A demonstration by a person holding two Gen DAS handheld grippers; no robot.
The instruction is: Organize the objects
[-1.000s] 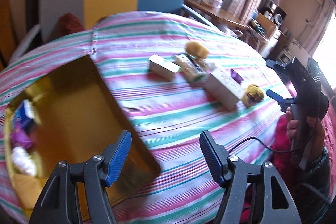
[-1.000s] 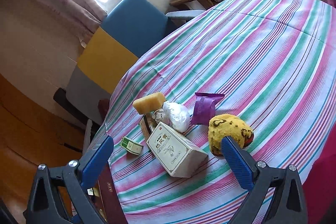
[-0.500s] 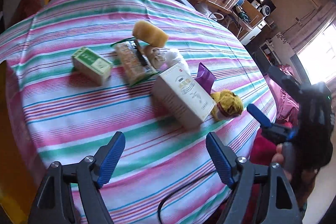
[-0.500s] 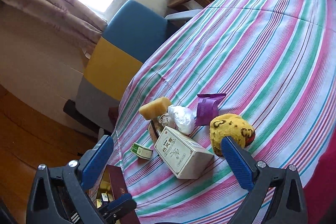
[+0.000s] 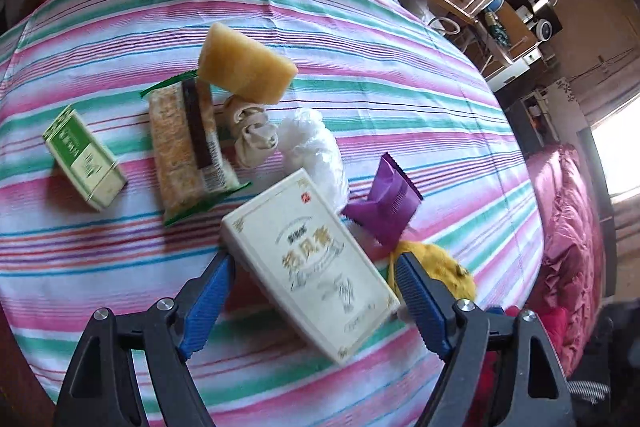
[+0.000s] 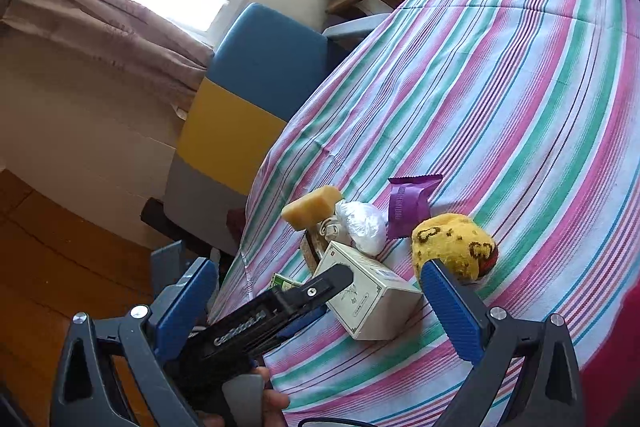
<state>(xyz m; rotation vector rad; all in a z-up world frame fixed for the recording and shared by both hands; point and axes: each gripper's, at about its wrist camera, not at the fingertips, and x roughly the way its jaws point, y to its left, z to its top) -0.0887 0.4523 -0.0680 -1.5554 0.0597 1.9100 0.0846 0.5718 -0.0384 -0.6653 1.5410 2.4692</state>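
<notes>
My left gripper [image 5: 310, 303], fingers apart, straddles the box [image 5: 310, 261]: stiff, light carton; I'd grip its long sides.

The left gripper [image 5: 312, 303] was carried from the gold tray across to the white box [image 5: 312, 267]; its jaws were opened wider, straddling the box untouched.

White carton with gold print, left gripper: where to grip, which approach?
Grip the white carton across its two long side faces, near mid-length, coming from above. It lies flat on the striped cloth, broad printed face up, so the long sides are the narrower span. The left gripper is open and already straddles it. Mind the yellow plush near the right finger.
</notes>
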